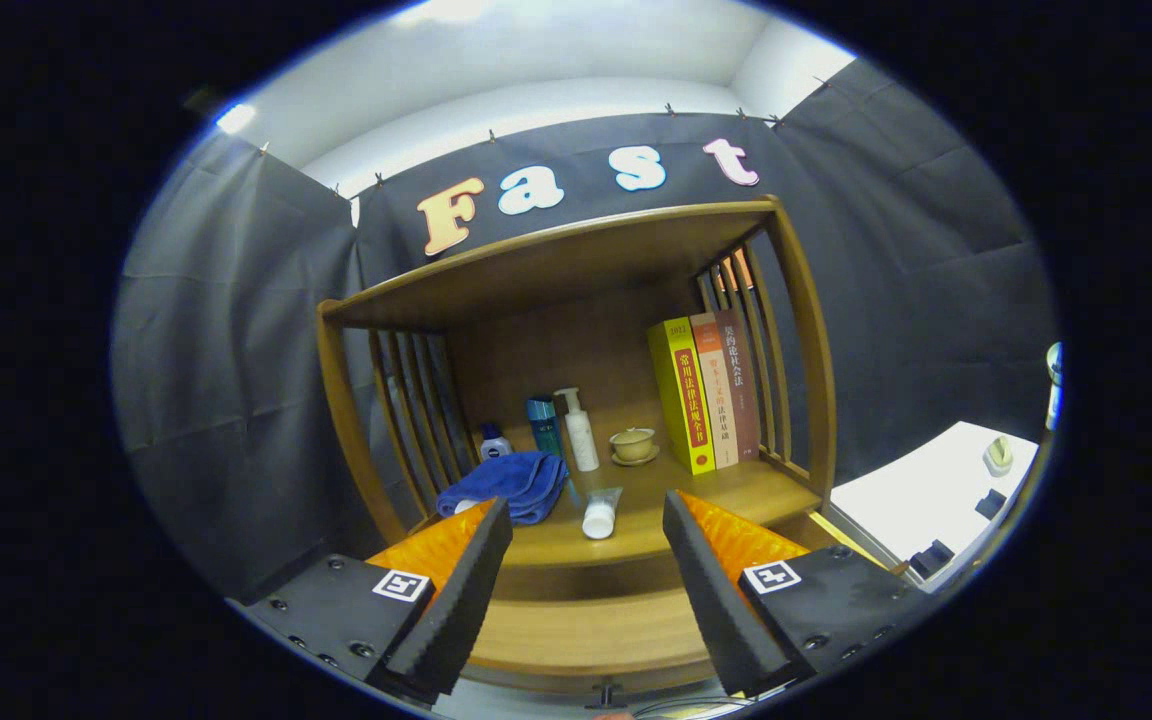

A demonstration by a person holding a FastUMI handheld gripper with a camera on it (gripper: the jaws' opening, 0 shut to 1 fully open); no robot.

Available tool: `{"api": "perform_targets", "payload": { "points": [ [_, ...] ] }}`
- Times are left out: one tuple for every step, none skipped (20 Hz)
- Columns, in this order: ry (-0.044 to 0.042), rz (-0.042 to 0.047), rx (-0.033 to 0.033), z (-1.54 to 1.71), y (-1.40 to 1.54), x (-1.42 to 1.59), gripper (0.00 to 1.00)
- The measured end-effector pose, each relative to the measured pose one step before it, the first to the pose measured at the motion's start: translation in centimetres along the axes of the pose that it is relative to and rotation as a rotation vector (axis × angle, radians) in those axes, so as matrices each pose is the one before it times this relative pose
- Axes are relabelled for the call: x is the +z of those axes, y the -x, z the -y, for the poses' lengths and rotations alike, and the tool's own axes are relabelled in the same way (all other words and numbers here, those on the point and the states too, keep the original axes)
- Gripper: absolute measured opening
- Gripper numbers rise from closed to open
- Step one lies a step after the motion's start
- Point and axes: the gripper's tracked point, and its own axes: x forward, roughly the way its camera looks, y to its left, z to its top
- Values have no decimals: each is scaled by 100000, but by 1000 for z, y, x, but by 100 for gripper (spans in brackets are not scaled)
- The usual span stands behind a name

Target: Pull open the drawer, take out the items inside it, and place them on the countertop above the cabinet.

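**Gripper view: we face the cabinet, drawer not yet pulled**

Gripper view puts us in front of the cabinet (pixel 576 300), the gripper (pixel 586 520) held with its jaws wide apart and nothing between them. We judge the step in hand to be the opening of the drawer (pixel 586 630), whose wooden front lies just below the countertop (pixel 736 490), between and under the fingers. It looks closed; we cannot make out its contents. A small dark knob (pixel 604 690) sits at the lower middle of that front. To do this well we would drop the gripper towards the knob, centre it between the fingers, close on it, then pull straight back without tilting.

On the countertop stand books (pixel 704 390) to the right, a cup (pixel 633 443) beside them, bottles (pixel 576 428) at the back left, a blue towel (pixel 506 482) in front of those, and a tube (pixel 600 514) lying just ahead of the fingers. Free room for the items shows at the front right.
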Motion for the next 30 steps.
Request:
{"api": "perform_targets", "payload": {
  "points": [
    [1879, 823, -64, -160, 1194, -742, 98],
    [2190, 1148, -100, -156, 1264, -587, 98],
    [1974, 1368, -143, -181, 1272, -377, 98],
    [1498, 1036, -208, -178, 1150, -458, 98],
    [40, 1323, -338, -147, 1060, -391, 98],
    [-1179, 3064, 906, -552, 806, -85, 98],
    [-1005, 3505, 1846, -826, 526, 18, 98],
    [-246, 895, 647, -290, 316, -877, 98],
    [714, -32, -45, 162, 218, -1523, 98],
    [1258, 114, -1095, 270, 74, -1571, 98],
    [797, 486, -2116, 681, 58, -1323, 99],
    [637, 1454, -1312, 404, 297, -1423, 99],
    [1024, 497, -1950, 314, 153, -1142, 98],
    [1370, 1037, -1267, 398, -10, -912, 98],
    [1629, 1136, -407, 153, -39, -477, 98],
    [1246, 897, -125, 220, -40, -359, 98],
    [725, 205, 119, 98, -118, -442, 98],
    [42, -839, 456, -135, -148, -552, 98],
    [-878, -1147, 714, -211, -205, -493, 98],
    [-877, -1277, 1360, -313, -43, -659, 98],
    [-402, -1676, 488, -93, -100, -715, 98],
    [-26, -1796, 559, 41, -153, -781, 98],
    [-41, -1247, -16, 87, -323, -337, 98],
    [-398, -386, -942, 85, -668, -271, 98],
    [-634, -3, -1190, 95, -557, -161, 98],
    [-858, -16, -176, -266, -238, -341, 98],
    [76, 8, -71, -281, 20, -424, 98],
    [1230, 418, -338, -183, 103, -431, 98],
    [2013, 483, -742, -19, 276, -510, 99],
    [1330, -609, -673, -87, 113, -669, 99]
  ]
}}
